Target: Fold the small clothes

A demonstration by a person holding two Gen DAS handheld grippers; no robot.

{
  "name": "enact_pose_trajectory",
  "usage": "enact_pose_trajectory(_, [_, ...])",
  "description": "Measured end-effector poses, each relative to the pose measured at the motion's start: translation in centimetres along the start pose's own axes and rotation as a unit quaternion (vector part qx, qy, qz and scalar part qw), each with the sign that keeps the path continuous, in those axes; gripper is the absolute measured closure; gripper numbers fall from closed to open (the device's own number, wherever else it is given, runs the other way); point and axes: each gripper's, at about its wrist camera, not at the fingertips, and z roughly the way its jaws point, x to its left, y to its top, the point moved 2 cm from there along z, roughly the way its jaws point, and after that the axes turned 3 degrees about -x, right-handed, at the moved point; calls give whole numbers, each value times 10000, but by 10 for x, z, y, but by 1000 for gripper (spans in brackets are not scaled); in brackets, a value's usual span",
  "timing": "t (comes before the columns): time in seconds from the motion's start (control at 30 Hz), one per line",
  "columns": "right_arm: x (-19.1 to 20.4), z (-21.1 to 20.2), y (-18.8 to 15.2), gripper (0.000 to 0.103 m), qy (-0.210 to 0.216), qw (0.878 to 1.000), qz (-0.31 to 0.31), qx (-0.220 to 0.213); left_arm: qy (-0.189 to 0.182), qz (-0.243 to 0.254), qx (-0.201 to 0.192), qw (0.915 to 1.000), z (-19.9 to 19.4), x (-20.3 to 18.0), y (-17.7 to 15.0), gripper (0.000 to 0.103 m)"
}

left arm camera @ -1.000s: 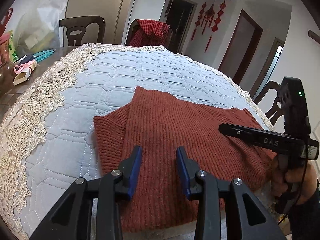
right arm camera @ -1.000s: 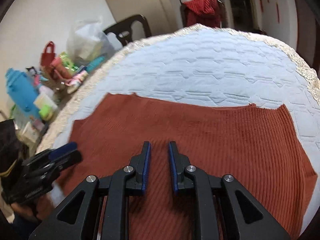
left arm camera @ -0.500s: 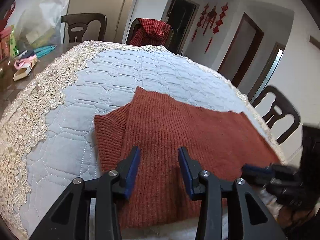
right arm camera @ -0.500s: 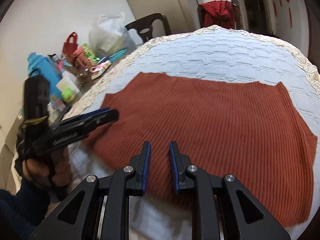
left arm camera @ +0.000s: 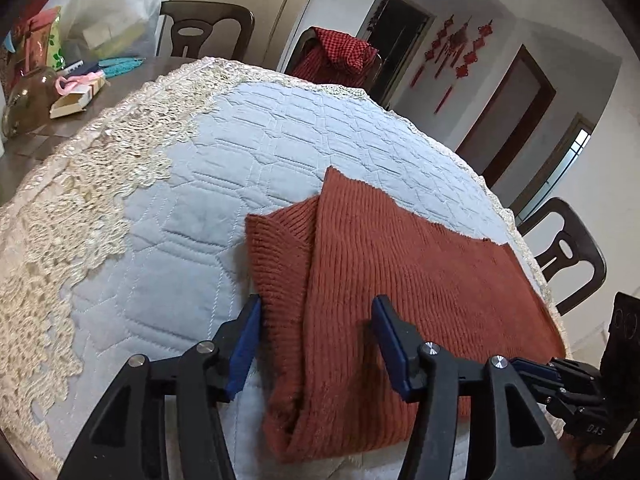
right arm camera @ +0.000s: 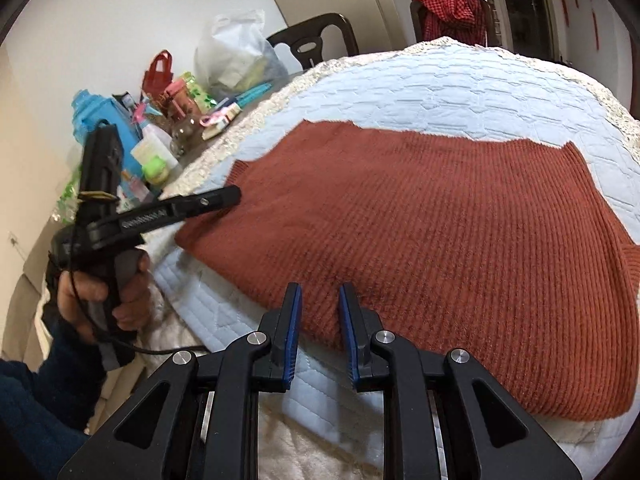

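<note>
Sweater (left arm camera: 400, 280) flat, long axis left-right | left gripper (left arm camera: 316, 340) jaws opening, empty | right gripper (right arm camera: 320, 320) jaws narrowly apart, empty

Quilted lace-edged tablecloth (left arm camera: 248, 148), dark chairs (left arm camera: 208, 28), red checked cloth (left arm camera: 344, 52), wall ornaments (left arm camera: 456, 52).

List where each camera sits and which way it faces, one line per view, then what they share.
Left wrist: on the left gripper, looking down across the rust sweater on the quilted cover; its jaws have just opened and straddle the folded edge.
Right wrist: on the right gripper, aimed at the sweater's near hem; it shows the left hand.
Shared: sweater, quilted cover, each other's gripper, the red-draped chair.
</note>
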Motion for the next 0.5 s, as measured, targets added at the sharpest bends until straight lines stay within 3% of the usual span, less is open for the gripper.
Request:
enact_pose_trajectory(0.2, [-9,0,12,84,-66,9996,194,-199,-258,-283,15,9993,7,4,7,44])
enact_pose_trajectory(0.33, [-17,2,22,84,-221,9989,298,-286,-567,-352,104,9977,3,-2,-4,44])
enact_pose_trajectory(0.5, [-27,14,39,84,-480,9980,350,-226,-454,-112,39,9989,-4,-11,-14,44])
